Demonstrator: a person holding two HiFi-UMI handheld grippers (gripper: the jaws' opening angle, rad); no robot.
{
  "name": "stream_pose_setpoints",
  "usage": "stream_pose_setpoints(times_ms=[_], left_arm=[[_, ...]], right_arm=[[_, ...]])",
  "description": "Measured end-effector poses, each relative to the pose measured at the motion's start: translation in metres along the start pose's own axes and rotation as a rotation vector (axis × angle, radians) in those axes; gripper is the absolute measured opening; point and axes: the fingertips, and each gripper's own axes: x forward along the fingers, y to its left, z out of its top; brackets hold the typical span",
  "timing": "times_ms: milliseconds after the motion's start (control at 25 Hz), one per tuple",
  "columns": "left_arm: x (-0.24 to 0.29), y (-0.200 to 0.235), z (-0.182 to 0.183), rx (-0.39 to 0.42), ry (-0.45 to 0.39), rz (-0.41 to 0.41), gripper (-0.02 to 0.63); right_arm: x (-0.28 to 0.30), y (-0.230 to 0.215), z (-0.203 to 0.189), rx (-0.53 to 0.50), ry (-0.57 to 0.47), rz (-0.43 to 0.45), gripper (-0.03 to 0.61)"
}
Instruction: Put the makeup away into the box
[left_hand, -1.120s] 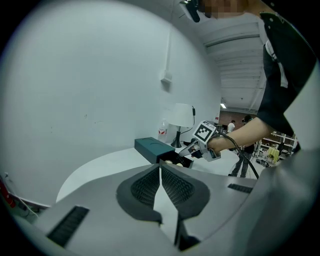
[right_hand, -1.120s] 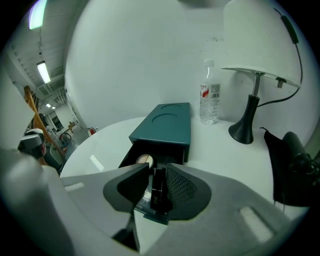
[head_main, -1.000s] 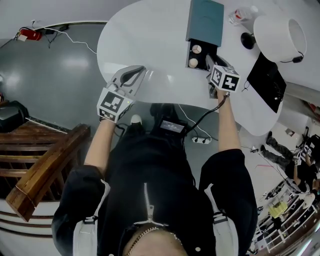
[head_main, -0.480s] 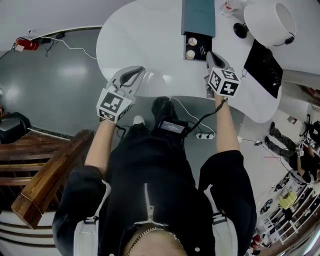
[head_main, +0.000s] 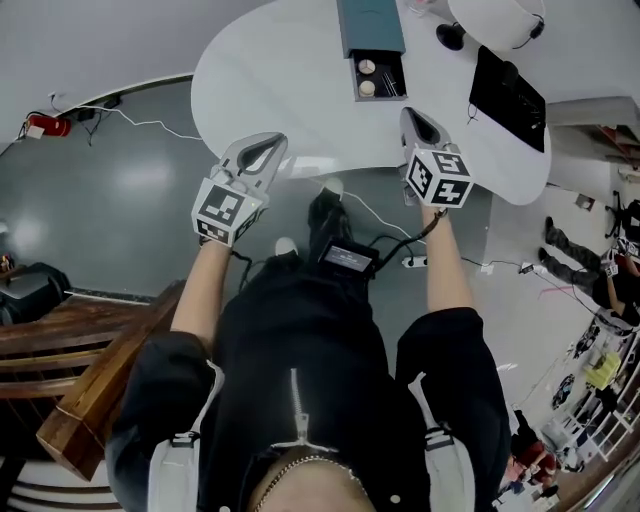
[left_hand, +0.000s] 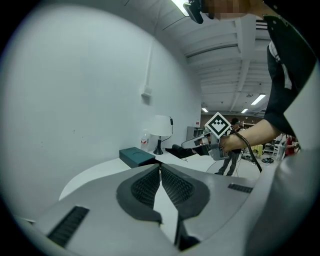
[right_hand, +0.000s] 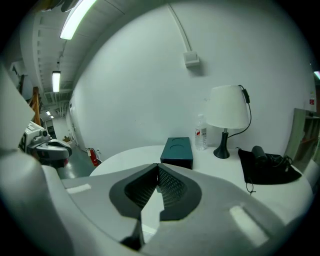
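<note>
The left gripper (head_main: 262, 148) and right gripper (head_main: 416, 122) both hover at the table's (head_main: 270, 70) rounded near edge, jaws pressed together on nothing; the makeup (head_main: 367, 66) lies in the open drawer (head_main: 392, 76) of the teal box (head_main: 371, 20), well apart from them. Closing that drawer seems to be what is left; push its front squarely, along the box's length; bare tabletop lies to the left, while the lamp (head_main: 495, 15) and black pouch (head_main: 508, 85) crowd the right.
</note>
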Motion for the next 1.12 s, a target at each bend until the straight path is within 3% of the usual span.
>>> stream_pose_setpoints(times_ms=[520, 1120], left_arm=[[-0.034, -0.050, 0.008, 0.070, -0.024, -0.104, 0.014], [-0.049, -0.072, 0.010, 0.096, -0.037, -0.110, 0.014]], right_arm=[[-0.099, 0.023, -0.024, 0.064, -0.065, -0.109, 0.005], [-0.138, 0.029, -0.032, 0.056, -0.102, -0.129, 0.005]])
